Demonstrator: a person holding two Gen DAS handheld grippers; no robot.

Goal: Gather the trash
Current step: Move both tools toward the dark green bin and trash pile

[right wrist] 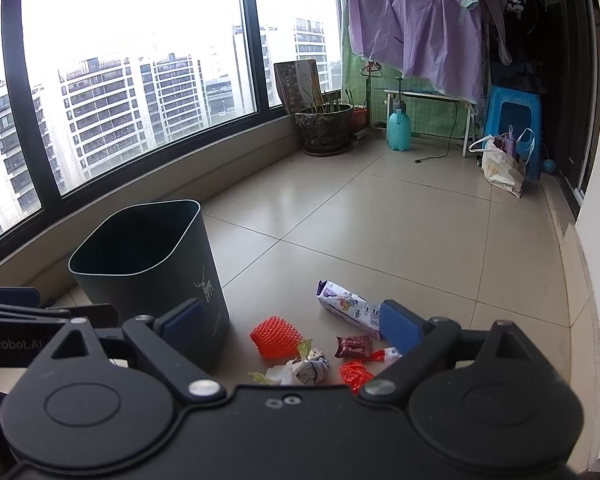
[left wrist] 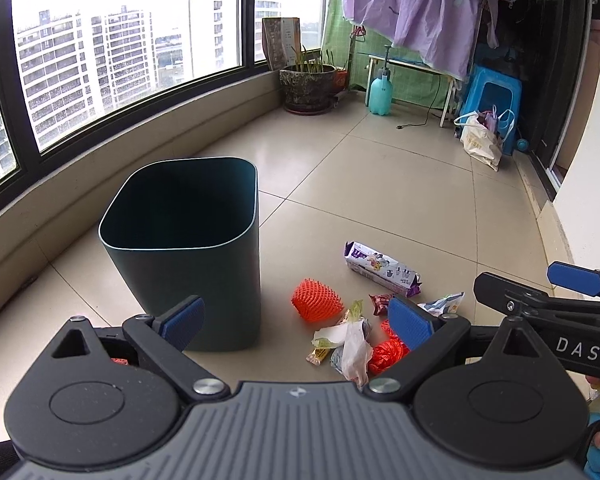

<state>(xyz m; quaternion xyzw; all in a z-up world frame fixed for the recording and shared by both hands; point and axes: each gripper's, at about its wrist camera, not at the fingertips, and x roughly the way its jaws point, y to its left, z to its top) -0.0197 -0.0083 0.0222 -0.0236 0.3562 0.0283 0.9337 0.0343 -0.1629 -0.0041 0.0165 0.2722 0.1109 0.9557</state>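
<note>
Left wrist view: left gripper [left wrist: 296, 318] and right gripper [right wrist: 290, 328] hung with jaws spread, empty, above litter heaped on floor beside green bin [left wrist: 188, 248]. Risk: flimsy plastic bag [left wrist: 356, 350], possibly tangled with red ribbon [left wrist: 386, 354], slipping or dragging neighbours along.

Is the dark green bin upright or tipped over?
Upright: the bin stands on its base on the tiled floor, its open rim facing up in both views.
</note>
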